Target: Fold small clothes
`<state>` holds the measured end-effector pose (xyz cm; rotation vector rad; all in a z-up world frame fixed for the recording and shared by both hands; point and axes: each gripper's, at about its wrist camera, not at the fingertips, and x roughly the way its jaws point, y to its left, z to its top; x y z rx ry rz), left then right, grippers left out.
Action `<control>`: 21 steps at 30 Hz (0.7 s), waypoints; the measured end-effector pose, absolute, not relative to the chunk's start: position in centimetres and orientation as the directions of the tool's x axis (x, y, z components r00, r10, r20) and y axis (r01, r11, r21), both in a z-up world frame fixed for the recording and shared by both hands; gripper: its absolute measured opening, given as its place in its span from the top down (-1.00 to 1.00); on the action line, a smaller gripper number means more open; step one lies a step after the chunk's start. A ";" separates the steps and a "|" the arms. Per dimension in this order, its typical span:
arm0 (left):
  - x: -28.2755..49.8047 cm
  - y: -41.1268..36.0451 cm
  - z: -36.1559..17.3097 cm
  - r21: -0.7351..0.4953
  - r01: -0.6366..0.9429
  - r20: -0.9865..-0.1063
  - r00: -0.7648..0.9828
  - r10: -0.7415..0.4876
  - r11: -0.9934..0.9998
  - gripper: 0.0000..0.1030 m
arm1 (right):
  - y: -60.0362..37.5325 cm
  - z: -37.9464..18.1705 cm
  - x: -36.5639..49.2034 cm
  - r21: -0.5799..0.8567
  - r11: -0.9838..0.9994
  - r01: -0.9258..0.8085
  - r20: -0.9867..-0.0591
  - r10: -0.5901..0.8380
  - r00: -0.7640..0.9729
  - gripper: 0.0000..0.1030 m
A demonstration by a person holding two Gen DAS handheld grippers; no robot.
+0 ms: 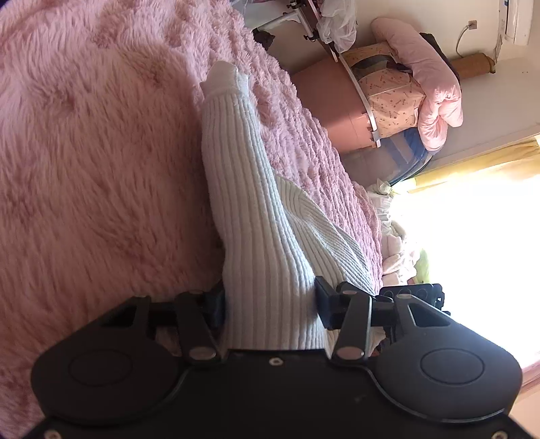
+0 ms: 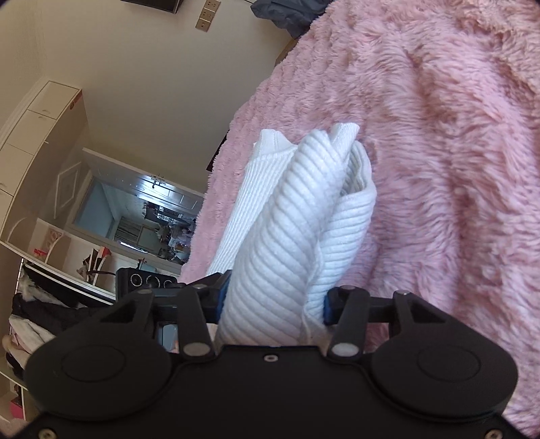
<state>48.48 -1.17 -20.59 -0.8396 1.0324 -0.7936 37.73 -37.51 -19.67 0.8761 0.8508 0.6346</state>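
A white ribbed knit garment (image 1: 256, 209) hangs from my left gripper (image 1: 270, 304), which is shut on it; a sleeve with a cuff reaches away over the fluffy pink blanket (image 1: 84, 152). In the right wrist view my right gripper (image 2: 273, 304) is shut on a bunched part of the same white garment (image 2: 297, 216), whose folds stand up in front of the camera above the pink blanket (image 2: 438, 152). The other gripper (image 2: 145, 280) shows at the left of the right wrist view. The fingertips are hidden by cloth.
The blanket covers a bed. Beyond the bed edge stand a brown cabinet (image 1: 327, 104) piled with pink bedding (image 1: 428, 84), a bright window (image 1: 472, 219), a white wardrobe (image 2: 37, 135) and shelves with clutter (image 2: 40, 310). A dark garment (image 2: 287, 13) lies at the bed's far end.
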 end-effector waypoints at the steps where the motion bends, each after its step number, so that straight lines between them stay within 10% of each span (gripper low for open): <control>1: 48.3 -0.8 -20.1 -0.879 0.165 -0.382 0.317 -0.868 0.448 0.05 | -37.2 -19.2 37.8 0.857 0.495 -0.142 -0.361 0.773 0.522 0.06; 12: 40.7 7.1 -11.8 -0.852 0.228 -0.346 0.429 -0.834 0.471 0.07 | -29.8 -13.7 36.3 0.861 0.412 -0.299 -0.253 0.855 0.452 0.07; 21: 34.5 14.2 -17.6 -0.860 0.137 -0.372 0.492 -0.787 0.492 0.07 | -24.4 -17.7 34.6 0.843 0.441 -0.308 -0.330 0.876 0.351 0.07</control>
